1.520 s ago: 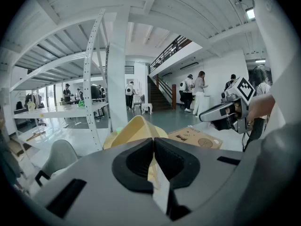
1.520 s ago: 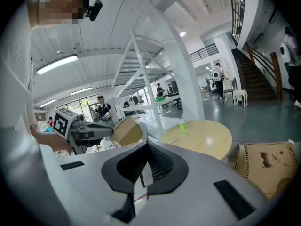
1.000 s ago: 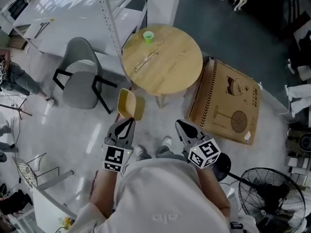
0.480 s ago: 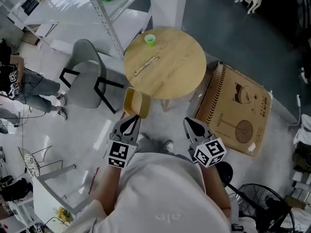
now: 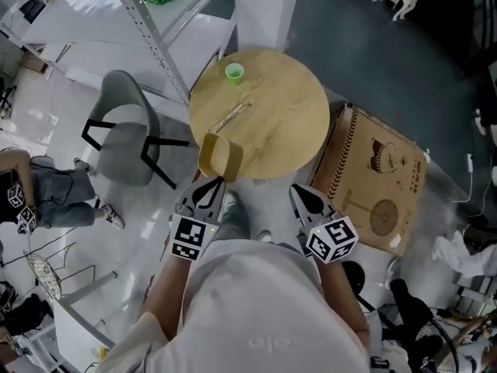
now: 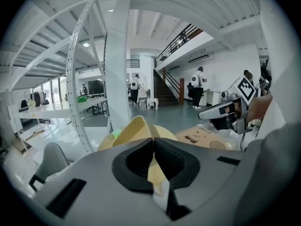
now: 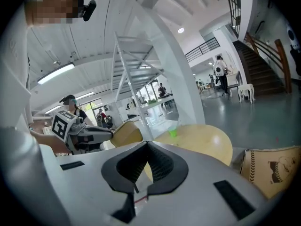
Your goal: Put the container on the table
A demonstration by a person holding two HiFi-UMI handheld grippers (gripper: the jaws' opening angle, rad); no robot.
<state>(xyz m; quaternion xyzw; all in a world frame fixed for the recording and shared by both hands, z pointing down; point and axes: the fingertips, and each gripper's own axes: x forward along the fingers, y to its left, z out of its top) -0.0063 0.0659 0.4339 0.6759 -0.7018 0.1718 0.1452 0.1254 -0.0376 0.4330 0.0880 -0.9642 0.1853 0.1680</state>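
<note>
A yellow container (image 5: 220,156) hangs tilted over the near-left rim of the round wooden table (image 5: 272,123). My left gripper (image 5: 208,186) is shut on its near edge. The left gripper view has the container's yellow wall (image 6: 136,130) clamped between the dark jaws of the left gripper (image 6: 153,142). To the right, just short of the table, my right gripper (image 5: 303,199) is shut with nothing in it. In the right gripper view the right gripper (image 7: 147,146) shows closed jaws, with the container (image 7: 126,134) at left and the table (image 7: 207,142) ahead.
A green cup (image 5: 234,72) and a pair of wooden sticks (image 5: 231,116) lie on the table. A grey chair (image 5: 124,138) stands left of it, a flat cardboard box (image 5: 377,181) right of it. White metal shelving (image 5: 147,29) rises behind the chair.
Both grippers have come closer to the table. The container, still held by the left gripper, has moved from over the floor to over the table's near edge.
</note>
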